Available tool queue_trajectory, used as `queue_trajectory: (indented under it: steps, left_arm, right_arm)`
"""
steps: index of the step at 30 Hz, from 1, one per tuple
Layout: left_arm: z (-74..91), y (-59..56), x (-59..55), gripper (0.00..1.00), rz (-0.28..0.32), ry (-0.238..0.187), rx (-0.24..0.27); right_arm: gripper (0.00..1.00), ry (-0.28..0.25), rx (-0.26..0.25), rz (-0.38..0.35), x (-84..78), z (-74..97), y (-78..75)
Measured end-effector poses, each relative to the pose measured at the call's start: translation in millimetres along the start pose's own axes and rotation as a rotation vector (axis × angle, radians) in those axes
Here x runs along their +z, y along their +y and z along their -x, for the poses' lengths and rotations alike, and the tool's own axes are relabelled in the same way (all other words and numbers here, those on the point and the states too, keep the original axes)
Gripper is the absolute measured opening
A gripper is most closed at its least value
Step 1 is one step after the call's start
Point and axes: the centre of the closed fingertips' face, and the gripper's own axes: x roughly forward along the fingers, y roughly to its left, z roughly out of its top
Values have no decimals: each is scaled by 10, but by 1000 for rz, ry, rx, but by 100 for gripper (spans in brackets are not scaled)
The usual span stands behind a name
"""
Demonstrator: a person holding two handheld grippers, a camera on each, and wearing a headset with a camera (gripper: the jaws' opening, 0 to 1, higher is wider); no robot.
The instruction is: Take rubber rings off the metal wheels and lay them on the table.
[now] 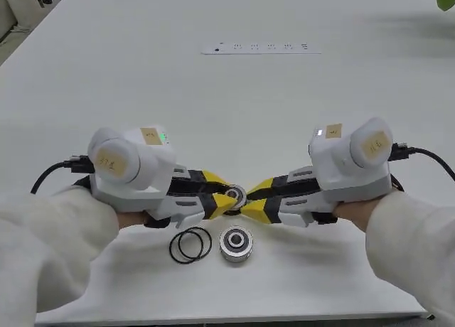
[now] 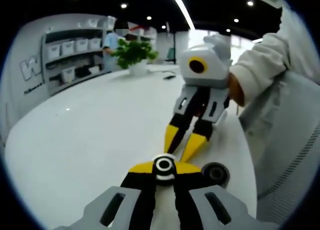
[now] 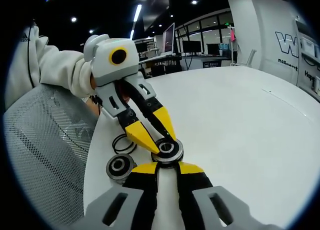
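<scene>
Near the front edge of the white tabletop (image 1: 298,92), the left gripper (image 1: 225,198) and right gripper (image 1: 248,199) meet tip to tip. Each has its yellow-tipped fingers clamped on the same metal wheel (image 1: 235,195) (it sits squarely between the two). Closer to the person, two loose rubber rings (image 1: 190,244) lie overlapping on the tabletop, and a second wheel (image 1: 235,243) rests flat just beside them.

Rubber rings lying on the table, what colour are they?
Black rings, best in head view.
</scene>
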Motion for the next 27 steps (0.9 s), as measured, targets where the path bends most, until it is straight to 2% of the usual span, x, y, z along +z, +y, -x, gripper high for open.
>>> queue_trajectory:
  steps: [5, 11, 12, 13, 14, 21, 24, 27]
  left_arm:
    - [3, -4, 2, 14, 2, 4, 2]
    - [14, -6, -1, 14, 7, 7, 3]
    - [15, -6, -1, 14, 7, 8, 3]
    - [16, -9, -2, 14, 7, 8, 1]
    - [15, -15, -1, 14, 5, 8, -1]
    - [8, -16, -12, 14, -21, 9, -8]
    - [7, -11, -13, 14, -19, 7, -8]
    - [7, -11, -11, 14, -17, 6, -8]
  right_arm:
    - [8, 7, 2, -9, -6, 5, 2]
    - [1, 15, -1, -6, -12, 9, -4]
    - [0, 18, -6, -4, -15, 7, -9]
    - [0, 3, -51, 16, 14, 3, -87]
    - [0, 20, -14, 2, -13, 8, -31]
    - [0, 25, -5, -14, -18, 20, -15]
    - [7, 27, 10, -17, -19, 25, 15]
    - [10, 8, -17, -9, 18, 20, -33]
